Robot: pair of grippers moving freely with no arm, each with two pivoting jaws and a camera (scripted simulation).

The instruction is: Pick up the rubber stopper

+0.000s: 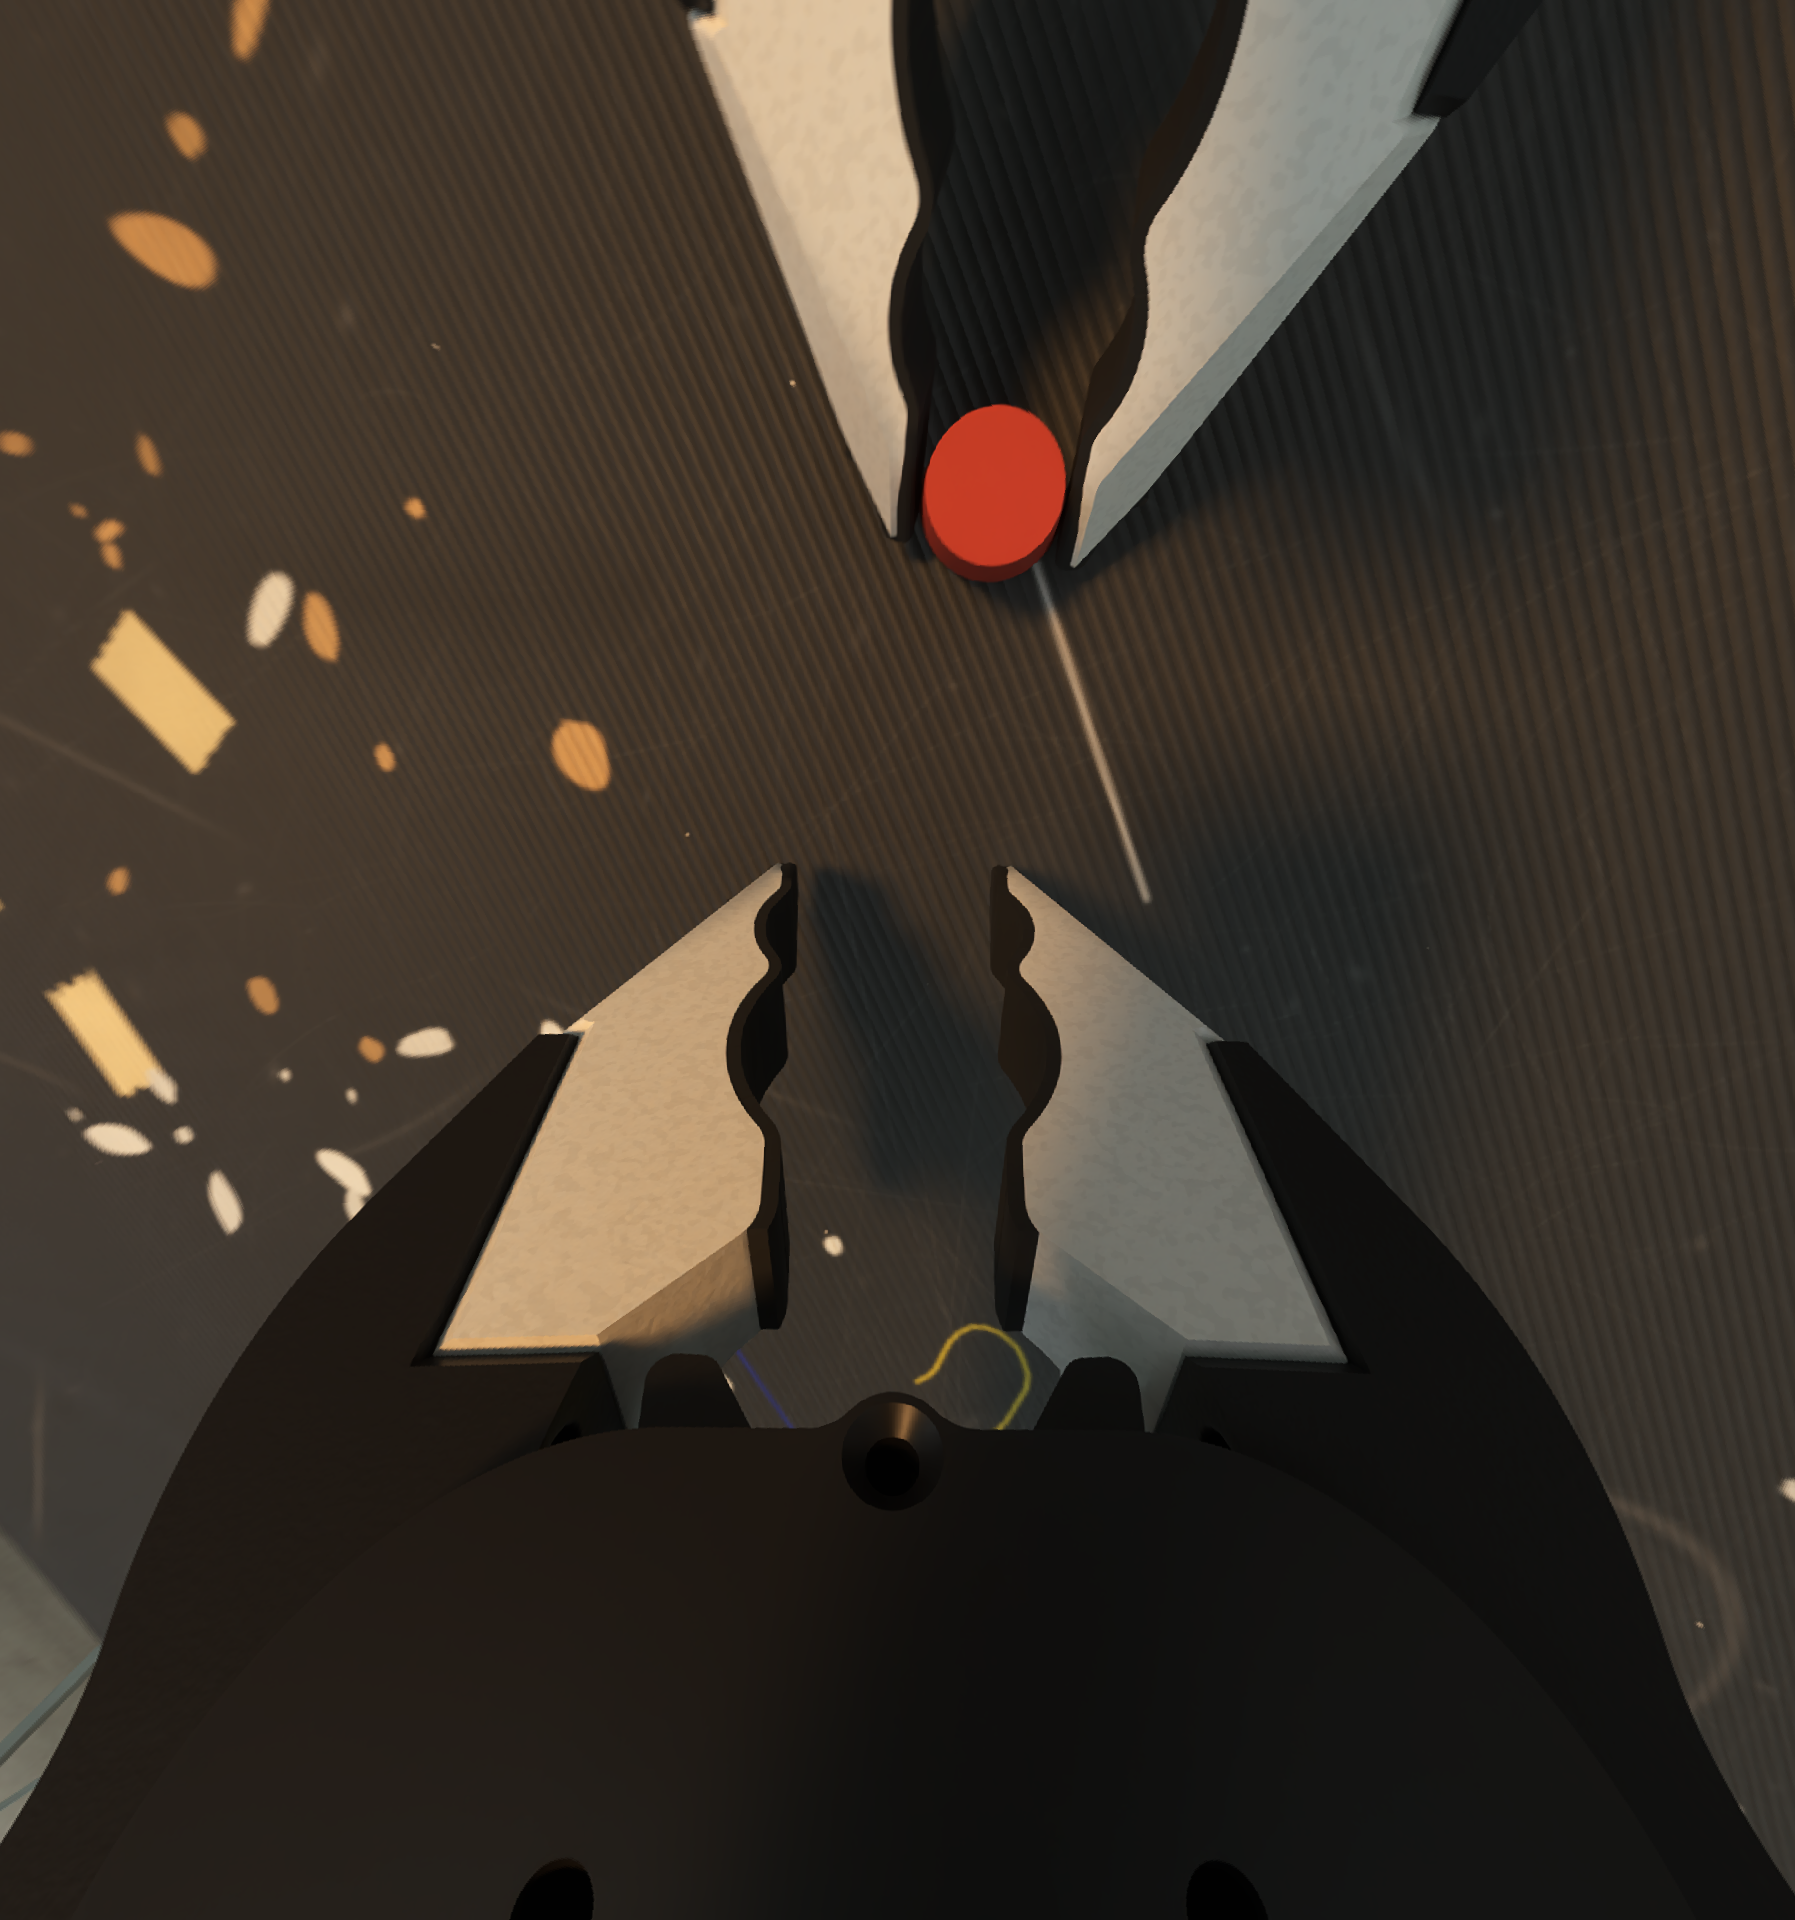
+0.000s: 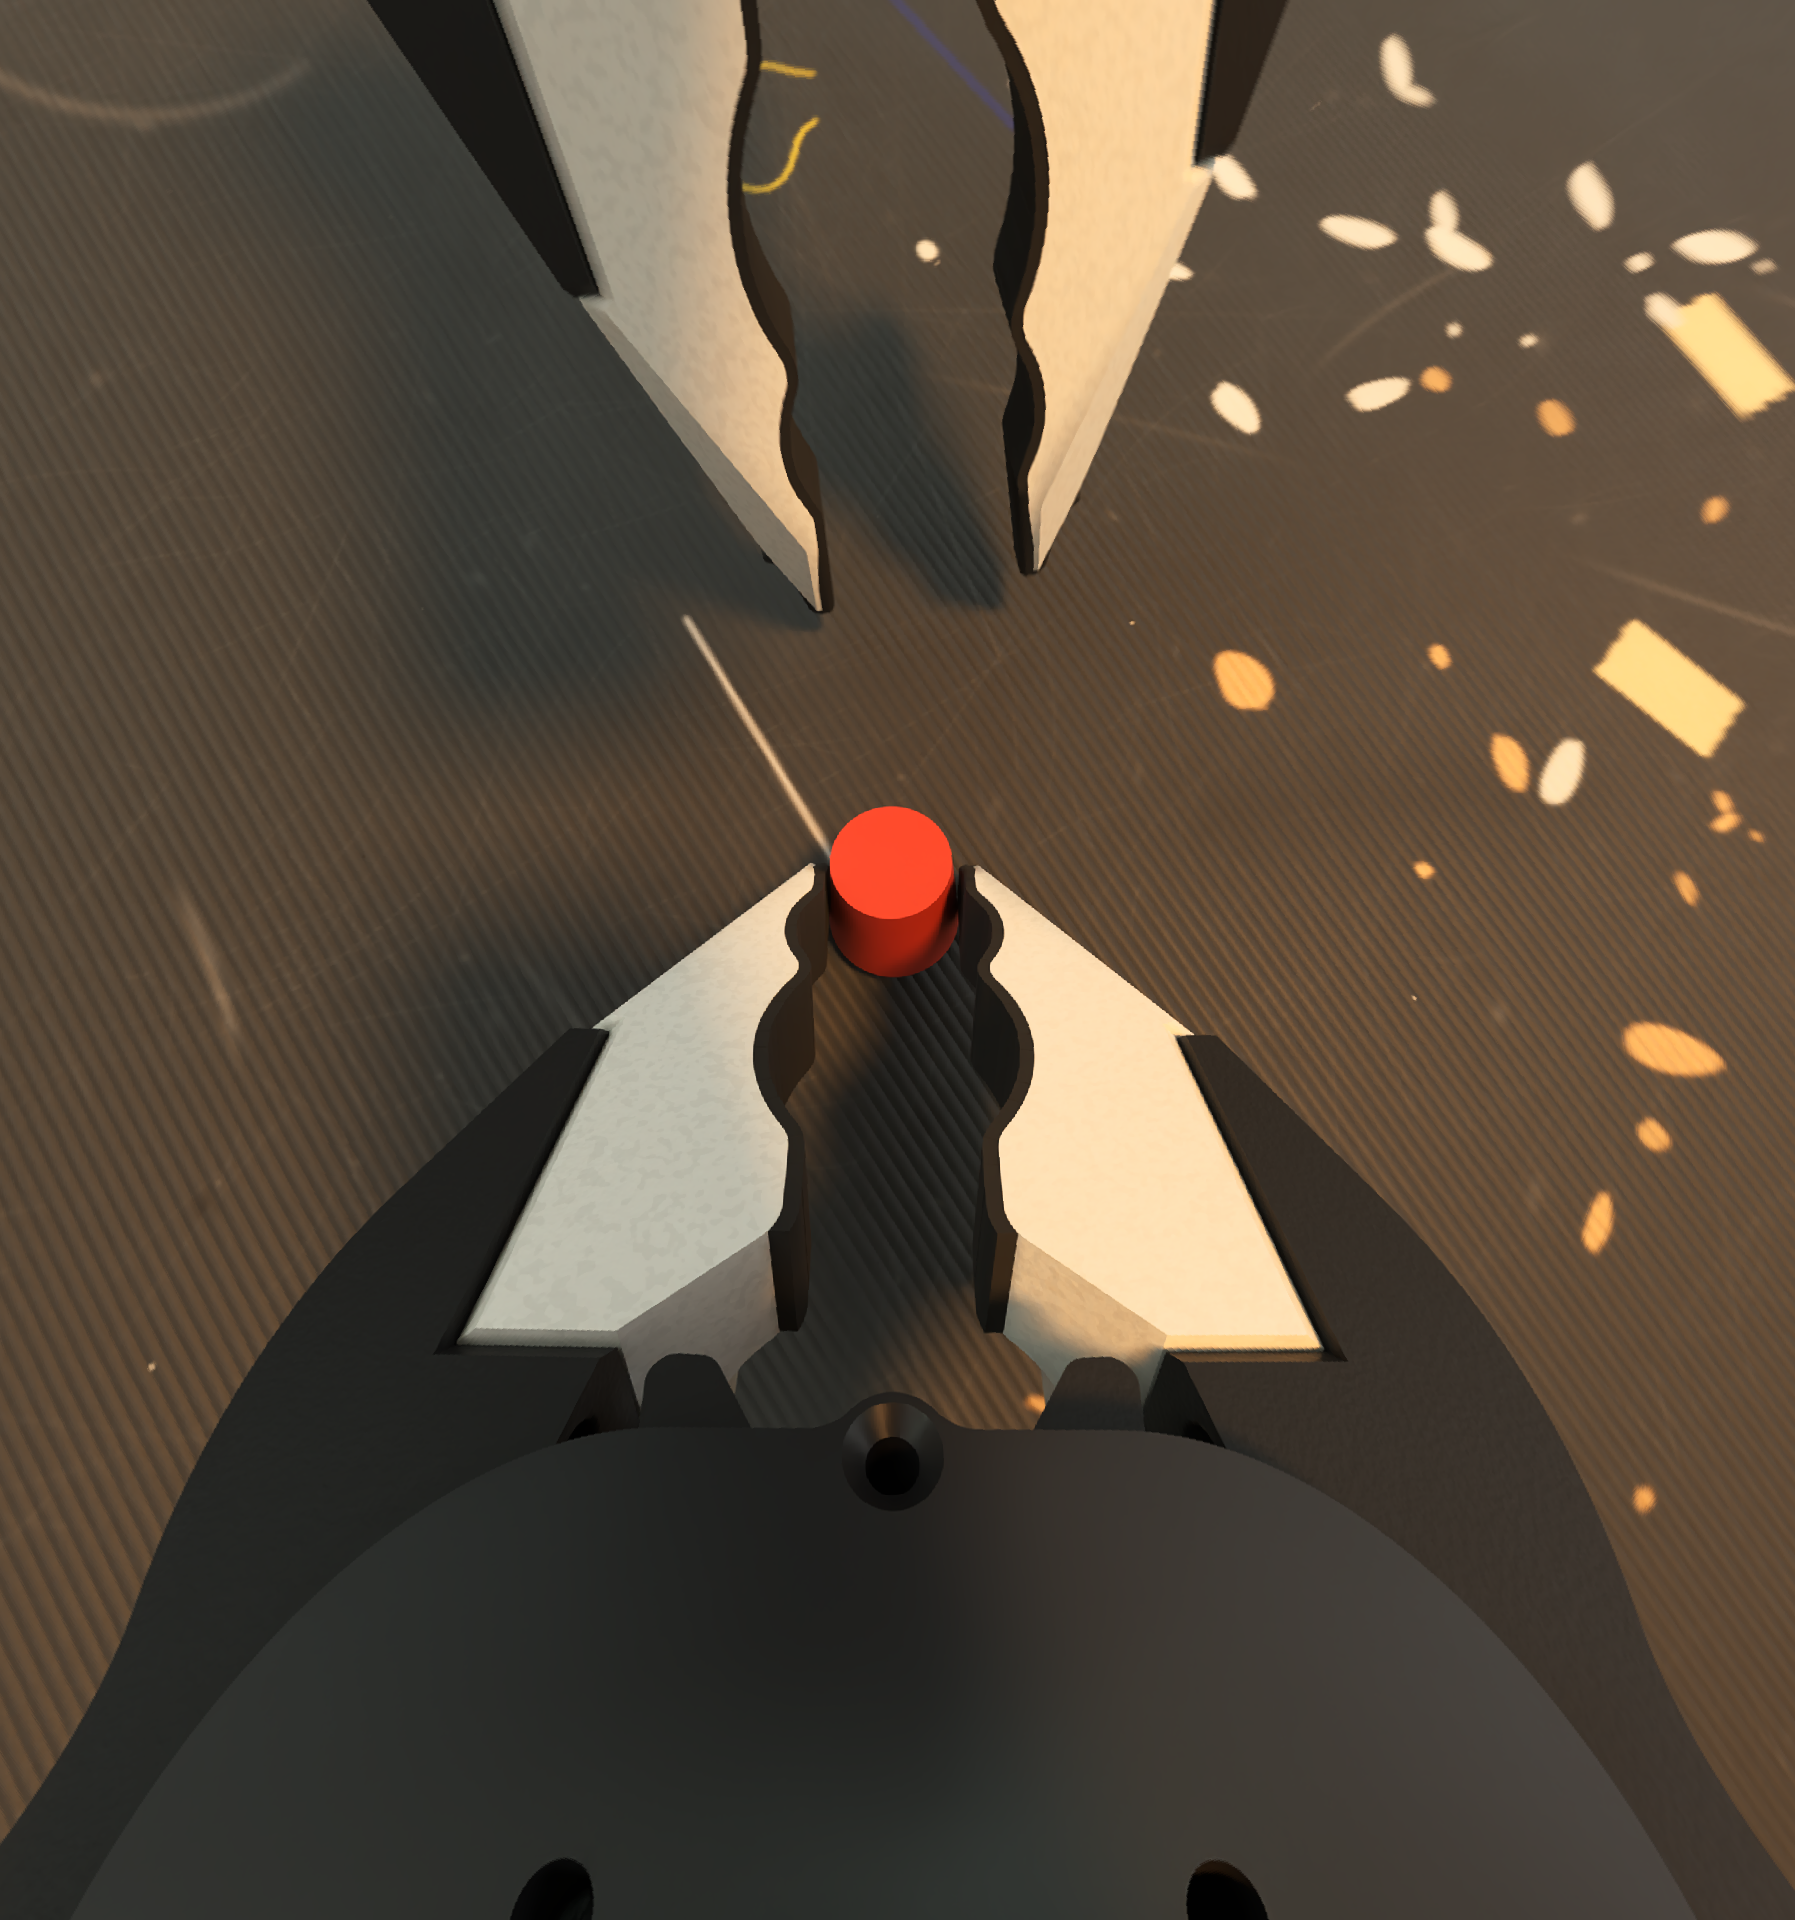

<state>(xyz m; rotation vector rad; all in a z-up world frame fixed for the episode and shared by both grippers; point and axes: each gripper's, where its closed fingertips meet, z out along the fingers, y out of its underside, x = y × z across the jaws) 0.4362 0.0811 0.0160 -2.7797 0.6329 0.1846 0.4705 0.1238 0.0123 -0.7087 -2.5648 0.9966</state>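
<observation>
Standing upright on the dark ribbed table (image 2: 353,935), the red rubber stopper (image 2: 891,888) is seen between the tips of the right gripper (image 2: 893,883), whose jaws are narrowed onto its sides and appear to touch it, presumably so that a lift can follow; whether it has left the table cannot be told. The left gripper (image 1: 893,883) is held opposite, near but apart, its jaws parted and empty, apparently kept clear of the grasp. No brand, label or legible writing is shown on anything.
</observation>
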